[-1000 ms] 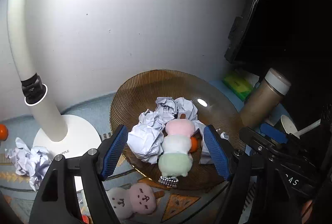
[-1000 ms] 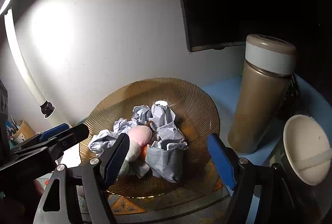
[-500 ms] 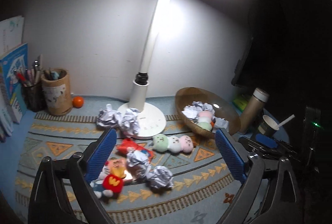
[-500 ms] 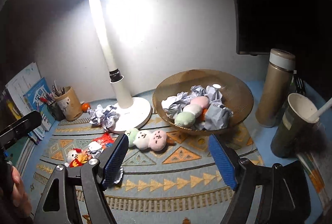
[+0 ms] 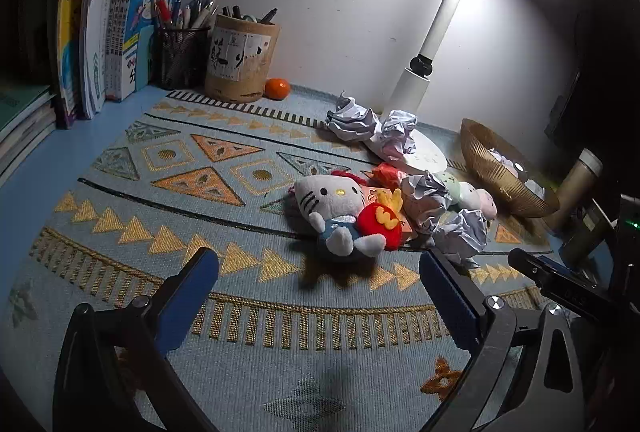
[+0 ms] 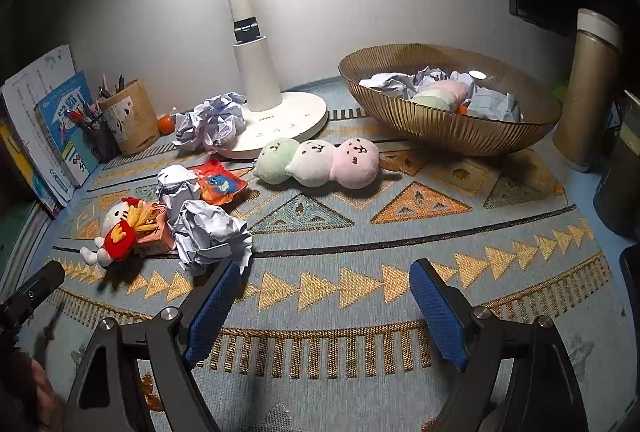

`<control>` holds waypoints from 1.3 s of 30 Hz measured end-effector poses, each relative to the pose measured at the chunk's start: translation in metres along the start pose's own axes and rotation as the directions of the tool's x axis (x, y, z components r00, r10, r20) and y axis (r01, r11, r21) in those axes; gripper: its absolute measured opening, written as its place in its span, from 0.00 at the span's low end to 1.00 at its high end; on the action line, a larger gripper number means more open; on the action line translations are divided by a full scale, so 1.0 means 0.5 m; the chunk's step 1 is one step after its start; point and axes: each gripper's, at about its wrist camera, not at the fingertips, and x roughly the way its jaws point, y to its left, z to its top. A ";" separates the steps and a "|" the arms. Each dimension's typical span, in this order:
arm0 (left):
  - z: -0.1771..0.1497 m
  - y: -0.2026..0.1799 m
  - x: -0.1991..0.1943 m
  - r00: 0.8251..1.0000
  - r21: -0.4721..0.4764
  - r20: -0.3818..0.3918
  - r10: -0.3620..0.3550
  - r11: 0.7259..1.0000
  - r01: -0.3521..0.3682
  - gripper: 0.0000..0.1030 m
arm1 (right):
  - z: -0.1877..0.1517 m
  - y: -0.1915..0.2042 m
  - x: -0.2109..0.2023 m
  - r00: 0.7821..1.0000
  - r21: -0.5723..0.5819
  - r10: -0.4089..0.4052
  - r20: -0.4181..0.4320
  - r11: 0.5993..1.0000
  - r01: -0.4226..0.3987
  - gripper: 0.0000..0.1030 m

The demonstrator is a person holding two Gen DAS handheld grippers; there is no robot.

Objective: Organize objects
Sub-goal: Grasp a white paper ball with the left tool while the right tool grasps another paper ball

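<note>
A Hello Kitty plush (image 5: 332,208) with a red fries toy (image 5: 380,222) lies on the patterned mat; it also shows in the right wrist view (image 6: 116,232). Crumpled paper balls (image 6: 210,230) and a three-ball dango plush (image 6: 318,162) lie near it. A brown ribbed bowl (image 6: 448,124) holds paper balls and another dango plush. My left gripper (image 5: 320,296) is open and empty, low over the mat in front of the Hello Kitty plush. My right gripper (image 6: 324,308) is open and empty, in front of the paper balls.
A white desk lamp (image 6: 276,112) stands at the back with crumpled paper (image 6: 210,118) by its base. Pen holders (image 5: 242,58), books (image 5: 120,28) and a small orange (image 5: 277,88) are at the back left. A thermos (image 6: 590,88) and a cup stand at the right.
Both grippers have pulled back from the bowl and come low over the mat. The left one has swung left toward the Hello Kitty plush. Both stay open and empty.
</note>
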 end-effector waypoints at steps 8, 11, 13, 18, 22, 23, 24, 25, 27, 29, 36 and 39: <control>-0.005 -0.015 0.011 0.999 0.036 -0.042 0.014 0.999 -0.013 0.97 | -0.004 0.016 0.005 1.000 -0.047 -0.013 -0.007 0.999 0.013 0.84; -0.006 -0.018 0.008 0.999 0.039 -0.039 0.008 0.999 -0.006 0.97 | -0.003 0.015 0.002 1.000 -0.044 -0.004 -0.004 0.999 0.004 0.84; -0.004 -0.025 0.005 0.999 0.057 -0.039 -0.007 0.998 0.009 0.97 | -0.001 0.017 0.002 0.999 -0.052 0.034 -0.013 0.998 -0.035 0.84; 0.063 -0.056 0.010 0.983 0.072 -0.087 -0.161 0.983 0.168 0.95 | 0.009 0.055 0.011 0.976 -0.112 0.196 -0.090 0.972 -0.205 0.84; 0.140 -0.114 0.070 0.946 0.130 -0.188 -0.262 0.949 0.289 0.93 | 0.037 0.094 0.024 0.970 -0.159 0.225 -0.093 0.958 -0.238 0.84; 0.148 -0.130 0.087 0.945 0.160 -0.196 -0.261 0.942 0.294 0.86 | 0.044 0.100 0.032 0.972 -0.169 0.215 -0.098 0.959 -0.230 0.84; 0.153 -0.146 0.106 0.945 0.194 -0.212 -0.251 0.937 0.292 0.84 | 0.050 0.104 0.041 0.973 -0.181 0.206 -0.105 0.958 -0.222 0.84; 0.157 -0.159 0.127 0.940 0.216 -0.239 -0.243 0.931 0.296 0.84 | 0.054 0.106 0.052 0.972 -0.190 0.202 -0.116 0.957 -0.221 0.84; 0.157 -0.173 0.167 0.918 0.219 -0.302 -0.256 0.919 0.328 0.77 | 0.060 0.107 0.075 0.969 -0.199 0.198 -0.145 0.954 -0.224 0.84; 0.150 -0.178 0.198 0.899 0.216 -0.355 -0.257 0.913 0.347 0.74 | 0.063 0.105 0.093 0.966 -0.204 0.201 -0.163 0.951 -0.232 0.84; 0.138 -0.181 0.238 0.874 0.206 -0.405 -0.269 0.904 0.374 0.59 | 0.062 0.116 0.136 0.947 -0.211 0.240 -0.214 0.935 -0.285 0.63; 0.137 -0.187 0.243 0.876 0.218 -0.406 -0.260 0.903 0.370 0.45 | 0.057 0.115 0.139 0.942 -0.209 0.253 -0.222 0.931 -0.300 0.49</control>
